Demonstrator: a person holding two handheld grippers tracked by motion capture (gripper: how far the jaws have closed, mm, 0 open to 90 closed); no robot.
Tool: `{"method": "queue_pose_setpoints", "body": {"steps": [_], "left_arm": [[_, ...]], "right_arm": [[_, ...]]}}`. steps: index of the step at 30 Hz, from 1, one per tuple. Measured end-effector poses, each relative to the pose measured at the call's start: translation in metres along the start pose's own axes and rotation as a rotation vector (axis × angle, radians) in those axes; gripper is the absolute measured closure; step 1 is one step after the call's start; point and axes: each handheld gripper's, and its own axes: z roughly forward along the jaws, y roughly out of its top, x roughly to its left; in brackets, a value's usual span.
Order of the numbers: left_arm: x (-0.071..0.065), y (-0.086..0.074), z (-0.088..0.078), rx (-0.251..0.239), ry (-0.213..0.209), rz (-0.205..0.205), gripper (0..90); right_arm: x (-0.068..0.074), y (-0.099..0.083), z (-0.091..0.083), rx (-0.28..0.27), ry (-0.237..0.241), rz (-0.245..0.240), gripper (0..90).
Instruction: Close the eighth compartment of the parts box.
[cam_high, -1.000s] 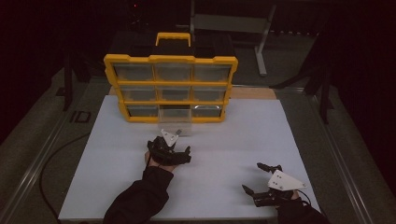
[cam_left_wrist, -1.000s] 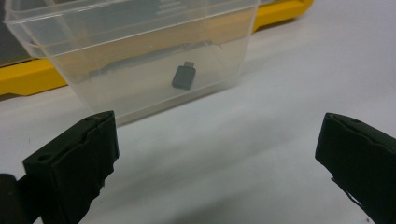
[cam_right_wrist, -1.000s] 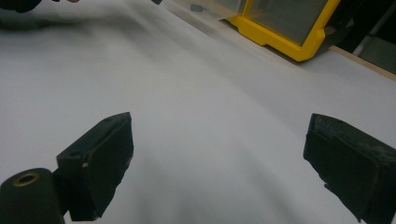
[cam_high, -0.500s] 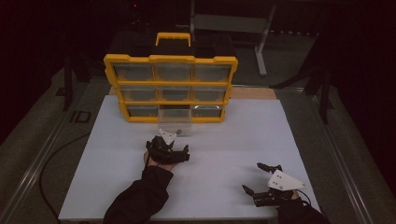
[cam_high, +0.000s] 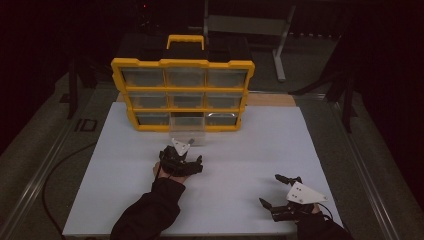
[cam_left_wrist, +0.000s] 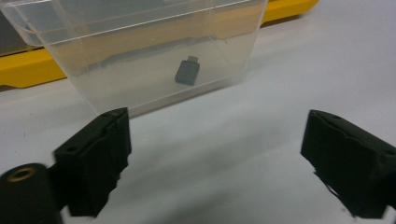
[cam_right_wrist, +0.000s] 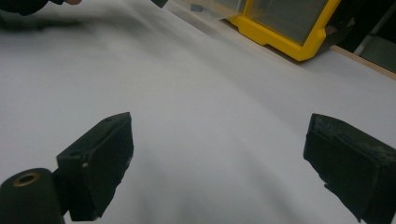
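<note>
A yellow drawer organizer (cam_high: 182, 92) stands at the back of the white table (cam_high: 250, 150). One clear plastic drawer (cam_high: 187, 131) sits on the table in front of its bottom row. In the left gripper view this clear drawer (cam_left_wrist: 140, 51) holds a small dark grey adapter (cam_left_wrist: 187, 72). My left gripper (cam_high: 181, 156) is just in front of the drawer, open, with nothing between its jaws (cam_left_wrist: 219, 123). My right gripper (cam_high: 270, 190) rests open near the table's front right, over bare table (cam_right_wrist: 219, 126).
The organizer's other drawers are in their slots. In the right gripper view, the organizer's yellow corner (cam_right_wrist: 289, 32) lies far ahead at the upper right. A dark metal frame (cam_high: 280, 30) stands behind the table, and a cable (cam_high: 55, 175) trails at the left.
</note>
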Motion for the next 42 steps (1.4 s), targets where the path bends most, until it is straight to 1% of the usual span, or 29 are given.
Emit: {"method": "queue_pose_setpoints", "body": {"steps": [2, 4, 5, 8, 9, 10, 14, 16, 17, 18, 20, 21, 22, 23, 24, 25, 26, 27, 28, 29, 31, 33, 38, 40, 42], "left_arm": [[-0.0005, -0.0003, -0.0003, -0.003, 0.013, -0.002, 13.7], [-0.0003, -0.0003, -0.0005, -0.004, 0.013, -0.009, 15.5], [-0.0002, -0.0003, -0.0007, -0.004, 0.024, -0.012, 16.2], [0.0, -0.0008, -0.0008, -0.003, 0.036, -0.013, 21.9], [0.0001, -0.0009, -0.0009, -0.004, 0.035, -0.012, 26.3], [-0.0002, -0.0011, -0.0011, -0.009, 0.044, -0.013, 27.7], [-0.0012, -0.0012, -0.0015, -0.016, 0.052, -0.006, 41.9], [-0.001, -0.0016, -0.0018, -0.026, 0.066, -0.01, 46.6], [-0.0007, -0.0015, -0.002, -0.027, 0.066, -0.011, 51.6], [-0.0006, -0.0016, -0.0025, -0.031, 0.07, -0.012, 52.0], [-0.0008, -0.0014, -0.0035, -0.035, 0.069, 0.004, 59.7], [-0.0009, -0.0015, -0.0038, -0.039, 0.073, 0.005, 61.5], [-0.001, -0.0014, -0.0039, -0.036, 0.073, 0.013, 65.0], [-0.0011, -0.0016, -0.0039, -0.039, 0.082, 0.016, 66.0], [-0.0008, -0.0018, -0.0043, -0.044, 0.08, 0.013, 69.4], [-0.0008, -0.0017, -0.004, -0.04, 0.075, 0.019, 72.8], [-0.0009, -0.0017, -0.0038, -0.039, 0.073, 0.022, 73.2], [-0.0007, -0.0018, -0.0035, -0.039, 0.068, 0.024, 77.2], [-0.0006, -0.0018, -0.0034, -0.04, 0.068, 0.025, 79.1], [-0.0004, -0.0018, -0.0033, -0.04, 0.065, 0.024, 79.9], [-0.0006, -0.0021, -0.0034, -0.047, 0.071, 0.04, 83.9], [0.0001, -0.0017, -0.0035, -0.045, 0.066, 0.044, 87.9], [0.0019, 0.0, -0.0023, -0.038, 0.051, 0.062, 89.1], [0.0022, 0.0007, -0.0018, -0.037, 0.055, 0.069, 89.1], [0.0034, 0.0019, -0.0005, -0.029, 0.045, 0.075, 89.1]], "right_arm": [[-0.0001, -0.0001, -0.0002, 0.0, -0.001, -0.002, 8.3], [-0.0002, -0.0001, 0.0, 0.001, 0.0, -0.002, 8.3], [-0.0001, 0.0, 0.0, 0.001, 0.001, -0.004, 8.3], [-0.0002, 0.0002, -0.0002, -0.001, 0.0, -0.005, 8.3], [-0.0003, 0.0003, -0.0003, -0.001, -0.001, -0.005, 8.3], [-0.0003, 0.0003, -0.0002, -0.002, -0.001, -0.005, 8.3], [-0.0001, 0.0001, -0.0002, 0.0, -0.001, -0.003, 8.3], [-0.0001, 0.0, -0.0001, 0.001, -0.001, -0.004, 8.4], [0.0002, 0.0002, -0.0002, 0.002, -0.001, -0.006, 8.3], [0.0002, 0.0002, -0.0002, 0.002, -0.001, -0.007, 8.4], [0.0002, 0.0002, -0.0002, 0.002, -0.001, -0.007, 8.4], [0.0001, 0.0002, -0.0003, 0.001, -0.001, -0.007, 8.3], [0.0, 0.0002, -0.0002, 0.001, -0.002, -0.007, 8.3], [0.0001, 0.0002, -0.0002, 0.001, -0.001, -0.008, 8.3], [0.0002, 0.0003, -0.0003, 0.002, -0.001, -0.007, 8.3], [0.0002, 0.0003, -0.0003, 0.002, -0.001, -0.008, 8.3], [0.0002, 0.0003, -0.0003, 0.002, -0.001, -0.007, 8.3], [0.0001, 0.0002, -0.0004, 0.001, -0.001, -0.007, 8.3], [0.0, 0.0002, -0.0003, 0.001, -0.002, -0.007, 8.3], [0.0001, 0.0003, -0.0003, 0.002, -0.002, -0.007, 8.4], [0.0002, 0.0003, -0.0004, 0.002, -0.001, -0.007, 8.4], [0.0001, 0.0002, -0.0003, 0.002, -0.002, -0.006, 8.3], [0.0001, 0.0003, -0.0003, 0.001, -0.001, -0.007, 8.4], [0.0001, 0.0003, -0.0003, 0.0, -0.002, -0.007, 8.3], [0.0001, 0.0002, -0.0003, 0.002, -0.002, -0.007, 8.3]]}}
